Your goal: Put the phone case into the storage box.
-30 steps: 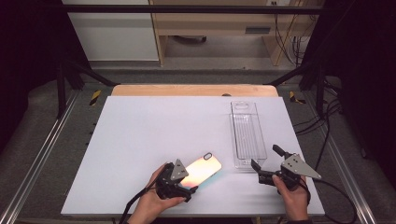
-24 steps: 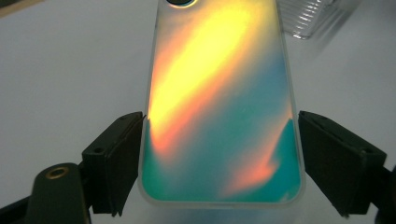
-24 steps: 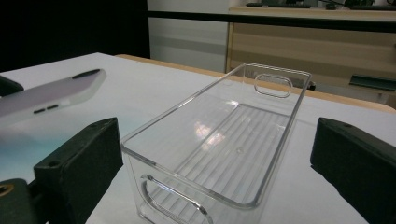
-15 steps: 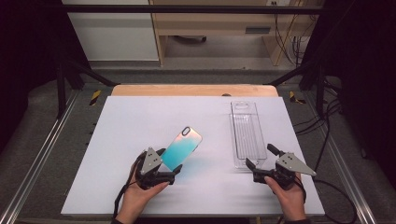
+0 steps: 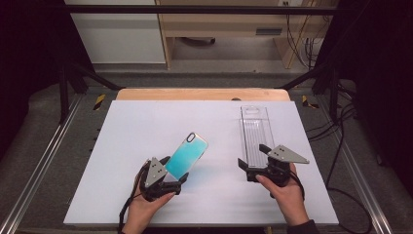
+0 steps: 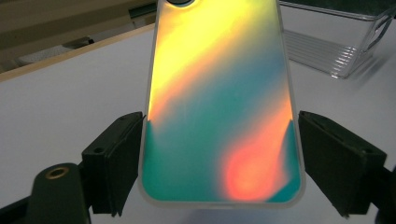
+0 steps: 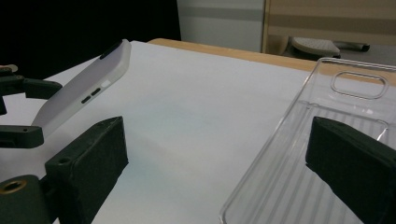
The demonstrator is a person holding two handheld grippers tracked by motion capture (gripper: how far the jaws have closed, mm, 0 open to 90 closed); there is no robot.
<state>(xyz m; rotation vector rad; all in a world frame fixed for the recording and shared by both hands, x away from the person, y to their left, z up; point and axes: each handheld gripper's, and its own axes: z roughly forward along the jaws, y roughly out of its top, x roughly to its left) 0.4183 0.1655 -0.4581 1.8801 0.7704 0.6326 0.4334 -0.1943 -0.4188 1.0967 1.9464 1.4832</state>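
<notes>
The left gripper [image 5: 171, 171] has a phone case [image 5: 186, 155] clamped by its long edges near the bottom end; in the left gripper view the two black jaws sit wide, one against each side of the phone case [image 6: 219, 102], with nothing else between them. The case has an iridescent back — teal from the high view, yellow, teal and orange-red from close up — and a pale, frosted rim. It is lifted off the bench [image 5: 146, 126] and tilted, its camera-cutout end raised and pointing away from the person, toward the middle of the white surface. The right gripper view catches it from the side: the phone case [image 7: 84, 86] slopes upward, with its side button slots showing.

The right gripper [image 5: 253, 163] rests at the near end of a clear plastic packaging tray [image 5: 255, 134], which lies flat on the right half of the bench with its hang-hole tab at the far end. Its jaws stand well apart — in the right gripper view the left jaw hangs over bare bench [image 7: 187, 126], the right one over the ribbed floor of the clear plastic packaging tray [image 7: 299, 154], whose near corner lies between the two. The pads press on nothing.

The case and the tray are well apart, with open white bench between them. A person's hand grips each tool from the near edge.
</notes>
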